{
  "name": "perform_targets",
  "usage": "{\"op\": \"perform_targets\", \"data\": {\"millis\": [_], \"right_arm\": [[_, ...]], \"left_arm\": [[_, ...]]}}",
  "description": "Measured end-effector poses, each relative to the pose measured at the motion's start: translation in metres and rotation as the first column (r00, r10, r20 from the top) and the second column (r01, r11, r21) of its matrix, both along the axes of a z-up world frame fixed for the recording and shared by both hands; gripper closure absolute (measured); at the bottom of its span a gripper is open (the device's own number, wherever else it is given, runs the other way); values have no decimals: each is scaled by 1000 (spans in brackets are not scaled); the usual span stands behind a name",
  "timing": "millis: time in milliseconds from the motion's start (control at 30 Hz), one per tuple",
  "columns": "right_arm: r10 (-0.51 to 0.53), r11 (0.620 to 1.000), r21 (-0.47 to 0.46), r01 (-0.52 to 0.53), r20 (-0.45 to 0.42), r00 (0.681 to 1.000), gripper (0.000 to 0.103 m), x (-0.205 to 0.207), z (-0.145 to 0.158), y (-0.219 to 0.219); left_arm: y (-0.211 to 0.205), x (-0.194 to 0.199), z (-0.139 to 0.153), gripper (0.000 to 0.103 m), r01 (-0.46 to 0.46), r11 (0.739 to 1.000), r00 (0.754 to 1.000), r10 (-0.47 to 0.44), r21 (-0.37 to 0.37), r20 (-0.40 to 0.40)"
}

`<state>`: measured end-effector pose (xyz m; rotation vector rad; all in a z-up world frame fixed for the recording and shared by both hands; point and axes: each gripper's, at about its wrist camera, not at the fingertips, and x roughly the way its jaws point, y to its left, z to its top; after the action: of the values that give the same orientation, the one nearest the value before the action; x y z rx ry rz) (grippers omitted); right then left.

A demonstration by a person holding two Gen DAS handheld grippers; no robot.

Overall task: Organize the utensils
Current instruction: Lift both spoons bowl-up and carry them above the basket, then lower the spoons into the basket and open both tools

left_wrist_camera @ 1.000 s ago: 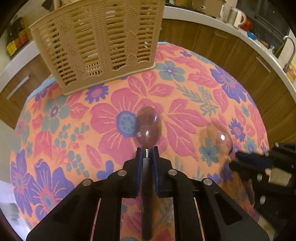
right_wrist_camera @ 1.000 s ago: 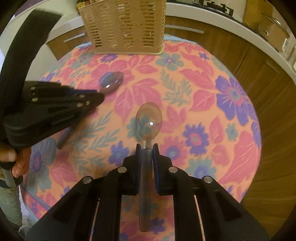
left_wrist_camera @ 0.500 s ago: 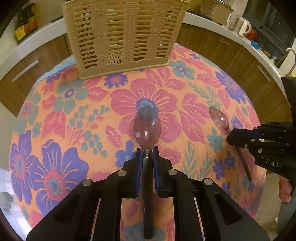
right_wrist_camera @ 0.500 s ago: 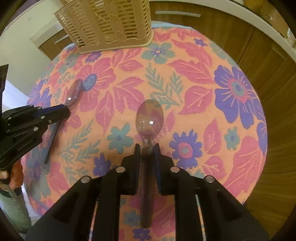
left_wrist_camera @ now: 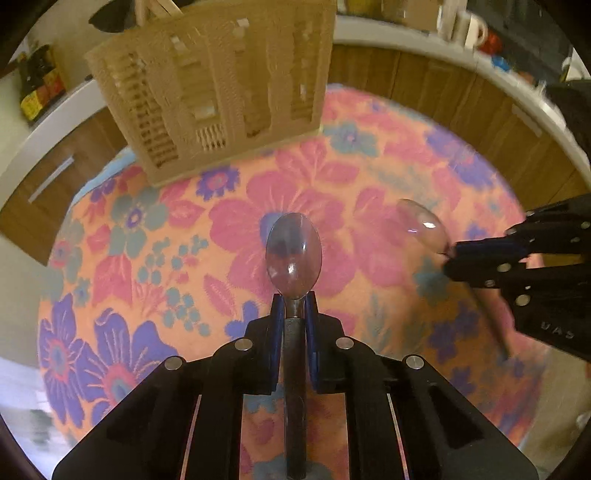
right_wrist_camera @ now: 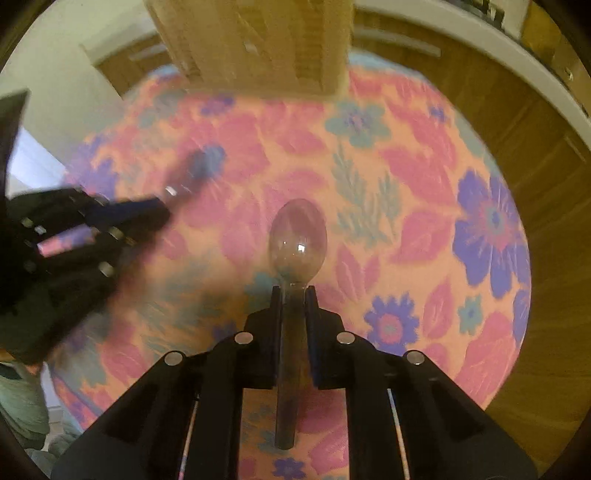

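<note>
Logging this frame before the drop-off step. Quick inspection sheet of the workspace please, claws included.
Surface: round table under a floral cloth, orange with pink and purple flowers.
Job's things: two spoons, both lifted; left spoon and right spoon, bowls forward. Beige slotted utensil basket stands at the cloth's far edge.
Clutter: nothing seen on the cloth.
Claws: left claw shut on the left spoon's neck; right claw has just closed further, its spoon's neck between the pads.
Cables: nothing seen.
Surroundings: wooden cabinets under a white counter; mugs and bottles on it, blurred.
</note>
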<state>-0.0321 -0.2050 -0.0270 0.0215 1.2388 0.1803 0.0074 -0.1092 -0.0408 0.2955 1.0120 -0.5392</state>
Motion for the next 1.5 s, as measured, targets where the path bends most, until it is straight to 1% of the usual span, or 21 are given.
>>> {"op": "perform_targets", "data": {"millis": [100,167,300,333,400,467,533,567,600,667,700,767,867,933,1000,1067,1100,1167,1267,1433,1500], "right_arm": [[-11,997,73,2,118,993,93,3,34,-3],[-28,993,117,5,194,981,93,6,58,-7],[-54,980,199,-18,352,934,93,18,111,-20],[-53,978,206,-28,379,924,93,22,120,-21],[-58,979,199,-36,447,893,93,26,142,-25],[-65,982,188,-36,504,861,93,35,161,-26],[-84,981,193,-28,549,831,93,42,176,-28],[-100,980,199,-22,581,808,93,50,185,-30],[-112,978,208,-19,600,792,93,52,193,-29],[-147,970,243,-19,642,752,93,68,205,-34],[-154,969,248,-17,654,741,93,73,206,-38],[-168,975,222,14,692,702,93,87,209,-38],[-169,984,166,67,740,651,93,105,206,-35],[-187,982,162,96,768,613,93,114,198,-35],[-225,974,185,127,795,563,93,121,190,-41],[-268,963,220,152,802,534,93,130,179,-48],[-278,961,227,160,798,535,93,134,177,-51],[-295,955,249,159,776,558,93,143,166,-55],[-295,956,236,177,772,562,93,149,154,-51],[-273,962,212,172,756,595,93,151,142,-44],[-270,963,210,170,754,599,93,151,140,-43]], "left_arm": [[14,-2,36,94,10,988,999,-3,-153,48],[24,-1,73,94,18,968,993,13,-250,120],[35,6,132,94,35,923,965,68,-384,252],[38,11,148,94,39,905,955,92,-424,283],[40,18,169,94,38,882,937,132,-471,323],[37,32,187,93,31,856,923,174,-516,344],[35,43,195,93,24,832,916,204,-554,345],[32,51,200,93,21,819,907,225,-573,355],[30,50,203,93,21,814,901,236,-581,364],[22,63,207,93,20,801,877,274,-599,395],[23,67,208,93,21,798,871,282,-603,403],[19,78,206,93,23,781,853,311,-624,420],[13,96,199,93,18,763,839,340,-646,425],[8,104,191,93,3,767,822,363,-641,439],[4,109,183,93,-5,774,803,380,-633,458],[-1,114,174,93,-23,788,778,401,-615,484],[-2,117,170,93,-28,793,773,403,-609,489],[-4,122,162,93,-37,797,775,404,-602,486],[-2,127,154,93,-46,792,782,408,-609,471],[0,129,145,93,-54,805,795,393,-591,462],[2,127,143,93,-50,809,799,384,-586,462]]}}
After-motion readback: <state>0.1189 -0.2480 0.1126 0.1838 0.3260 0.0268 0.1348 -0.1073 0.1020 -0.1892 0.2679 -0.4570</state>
